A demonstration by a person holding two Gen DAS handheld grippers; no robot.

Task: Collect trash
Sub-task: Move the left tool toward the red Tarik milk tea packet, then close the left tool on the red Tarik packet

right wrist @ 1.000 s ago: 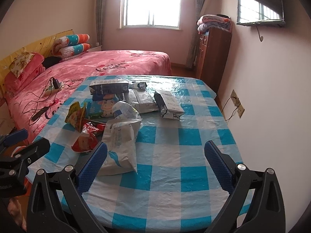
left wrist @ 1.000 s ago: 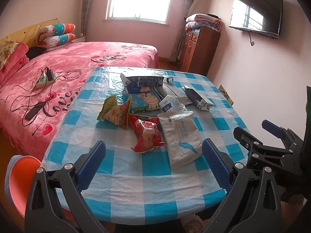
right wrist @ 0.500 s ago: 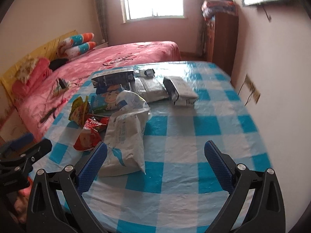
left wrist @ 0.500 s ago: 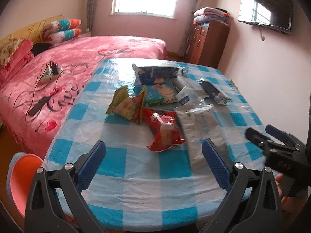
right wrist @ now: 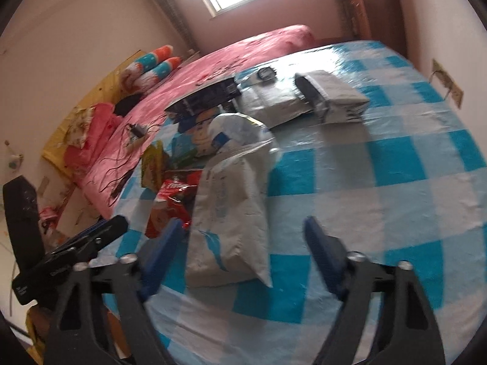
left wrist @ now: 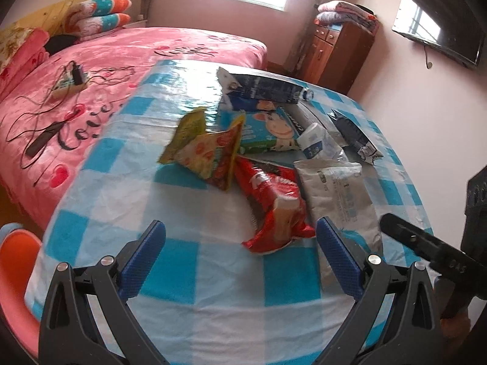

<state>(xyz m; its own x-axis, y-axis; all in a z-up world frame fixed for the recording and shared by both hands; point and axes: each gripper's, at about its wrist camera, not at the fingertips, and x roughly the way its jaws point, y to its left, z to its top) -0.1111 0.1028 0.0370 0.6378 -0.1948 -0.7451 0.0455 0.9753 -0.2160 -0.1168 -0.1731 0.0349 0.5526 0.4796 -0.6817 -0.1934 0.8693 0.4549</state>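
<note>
Crinkly, glossy red wrapper (left wrist: 275, 205) – flat white pouch (left wrist: 338, 194) just beside it

Bare checked tablecloth (left wrist: 194, 222) lies open left of the red wrapper (left wrist: 274, 210); wrappers crowd beyond.

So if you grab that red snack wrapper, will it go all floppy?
Probably. The red snack wrapper is crumpled and torn open, so it looks like thin film that would likely sag and crinkle. It seems flattened and empty, so likely very light. Its glossy surface might slip between the open left gripper pads.
</note>
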